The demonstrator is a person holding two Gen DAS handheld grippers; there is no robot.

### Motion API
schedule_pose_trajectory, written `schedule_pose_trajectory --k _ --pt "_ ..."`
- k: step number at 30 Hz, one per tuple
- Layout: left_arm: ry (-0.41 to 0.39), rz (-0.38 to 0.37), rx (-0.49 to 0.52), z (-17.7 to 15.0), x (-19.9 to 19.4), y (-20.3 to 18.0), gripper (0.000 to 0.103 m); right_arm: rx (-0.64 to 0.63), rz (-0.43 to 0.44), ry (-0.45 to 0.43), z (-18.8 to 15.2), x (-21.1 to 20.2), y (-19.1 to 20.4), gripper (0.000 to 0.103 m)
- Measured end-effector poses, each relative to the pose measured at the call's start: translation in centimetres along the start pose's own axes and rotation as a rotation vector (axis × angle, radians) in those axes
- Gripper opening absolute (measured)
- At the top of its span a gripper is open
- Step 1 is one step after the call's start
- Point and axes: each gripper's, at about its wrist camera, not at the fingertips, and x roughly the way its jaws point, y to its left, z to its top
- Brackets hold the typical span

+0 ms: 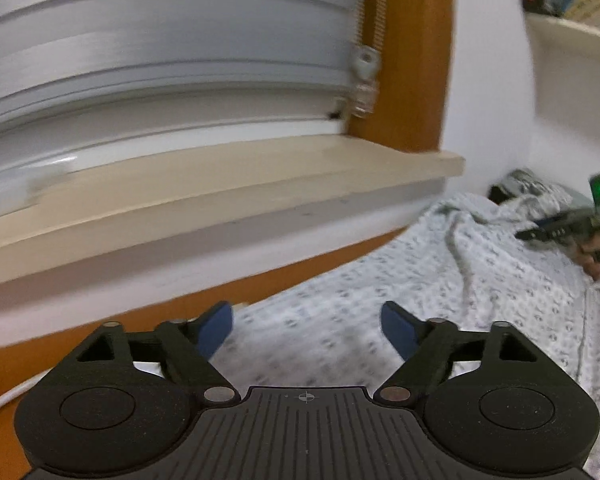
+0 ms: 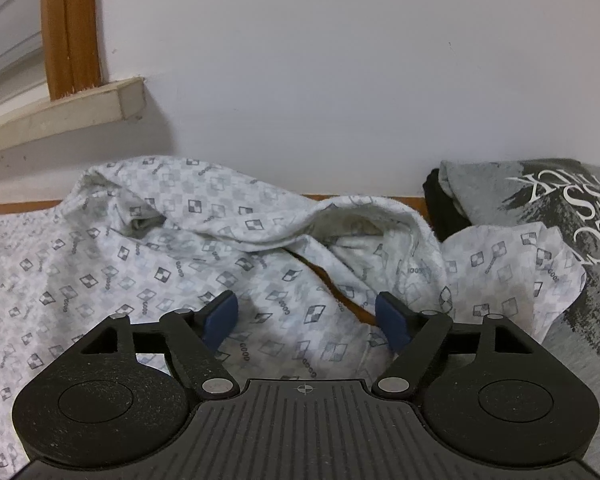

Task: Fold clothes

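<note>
1. Overall, left wrist view: white patterned garment (image 1: 440, 292) lies spread, one long crease, blurred. Left gripper (image 1: 307, 326) hovers over its near part, jaws wide apart, empty.
2. Window sill (image 1: 220, 184) and wall close on the left; cloth runs open to the right, where the right gripper (image 1: 556, 226) shows, blurred and cut off.
3. Right wrist view: same garment (image 2: 148, 256) rumpled, checker print, collar fold raised. Right gripper (image 2: 306, 316) above it, jaws apart, holding nothing.
4. Grey printed shirt (image 2: 560, 216) touches its right edge, partly cropped; wall (image 2: 320, 80) directly behind.
</note>
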Motion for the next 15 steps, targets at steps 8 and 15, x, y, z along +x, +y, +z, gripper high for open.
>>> schedule_pose_trajectory --k 8,15 --pt "0.065 -0.089 0.029 -2.2 3.5 -1.1 0.089 -0.035 -0.031 0.005 0.3 -0.3 0.2 0.080" --pt "0.093 -0.087 0.028 -2.6 3.8 -1.2 0.090 -0.135 -0.149 -0.041 2.1 -3.4 -0.7 0.080"
